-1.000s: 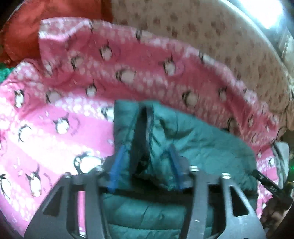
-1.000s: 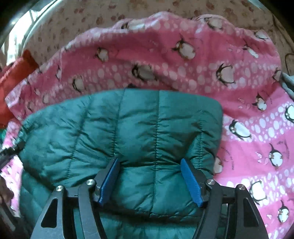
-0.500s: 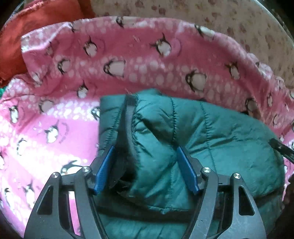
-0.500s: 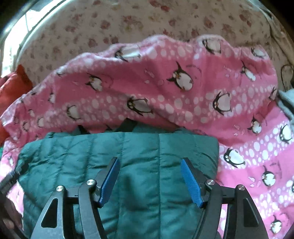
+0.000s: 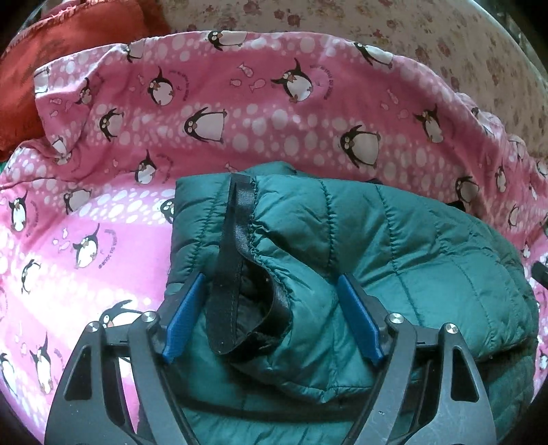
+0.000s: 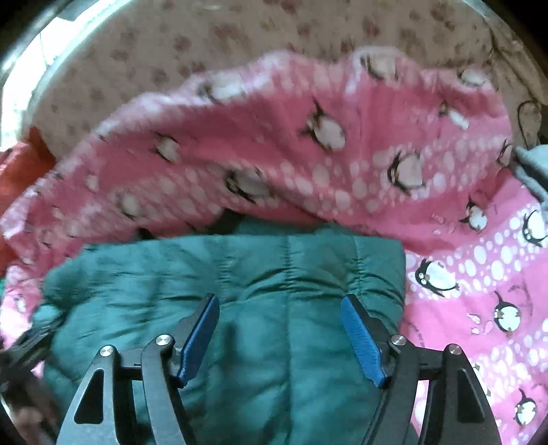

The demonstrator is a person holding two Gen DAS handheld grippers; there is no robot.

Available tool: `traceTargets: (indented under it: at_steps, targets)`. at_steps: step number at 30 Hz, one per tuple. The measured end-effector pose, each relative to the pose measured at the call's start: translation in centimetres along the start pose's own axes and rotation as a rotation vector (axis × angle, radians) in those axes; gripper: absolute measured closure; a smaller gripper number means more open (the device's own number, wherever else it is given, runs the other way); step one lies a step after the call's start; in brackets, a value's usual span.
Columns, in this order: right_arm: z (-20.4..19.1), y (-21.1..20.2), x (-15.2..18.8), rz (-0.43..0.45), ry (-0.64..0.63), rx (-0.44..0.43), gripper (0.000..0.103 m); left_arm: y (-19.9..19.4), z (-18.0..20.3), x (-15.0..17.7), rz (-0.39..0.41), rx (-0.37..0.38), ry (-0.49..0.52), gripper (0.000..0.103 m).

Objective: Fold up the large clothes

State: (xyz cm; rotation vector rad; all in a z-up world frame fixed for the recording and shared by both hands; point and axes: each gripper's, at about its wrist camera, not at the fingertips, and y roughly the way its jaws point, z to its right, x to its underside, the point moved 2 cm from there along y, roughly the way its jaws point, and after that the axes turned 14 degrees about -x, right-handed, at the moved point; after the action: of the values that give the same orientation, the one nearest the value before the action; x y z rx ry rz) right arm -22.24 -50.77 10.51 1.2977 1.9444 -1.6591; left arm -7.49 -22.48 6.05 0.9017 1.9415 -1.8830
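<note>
Teal quilted puffer jacket (image 5: 394,239) lies folded on the pink penguin-print blanket (image 5: 239,113), and I take it as my landmark. My left gripper (image 5: 270,318) has its blue fingers (image 5: 183,315) apart, straddling the jacket's black-lined collar edge (image 5: 236,274). My right gripper (image 6: 281,339) hangs above the jacket's middle, fingers spread wide and holding nothing.

A pink penguin-print blanket (image 5: 274,113) is spread as the main surface. Beyond its far edge, a beige floral-patterned sheet (image 5: 394,30) is seen. At the blanket's far left corner, an orange-red cloth (image 5: 51,51) is bunched. Bright daylight is admitted above the sheet's upper left (image 6: 30,58).
</note>
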Motion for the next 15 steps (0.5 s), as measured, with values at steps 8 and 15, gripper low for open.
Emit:
traceTargets:
  at_steps: [8, 15]
  targets:
    - [-0.3, 2.2, 4.2, -0.102, -0.086, 0.057, 0.031, 0.1, 0.0, 0.1, 0.007, 0.015, -0.011, 0.021]
    - [-0.5, 1.3, 4.7, -0.081, -0.105, 0.076, 0.031, 0.4, 0.1, 0.0, 0.002, 0.016, -0.01, 0.021]
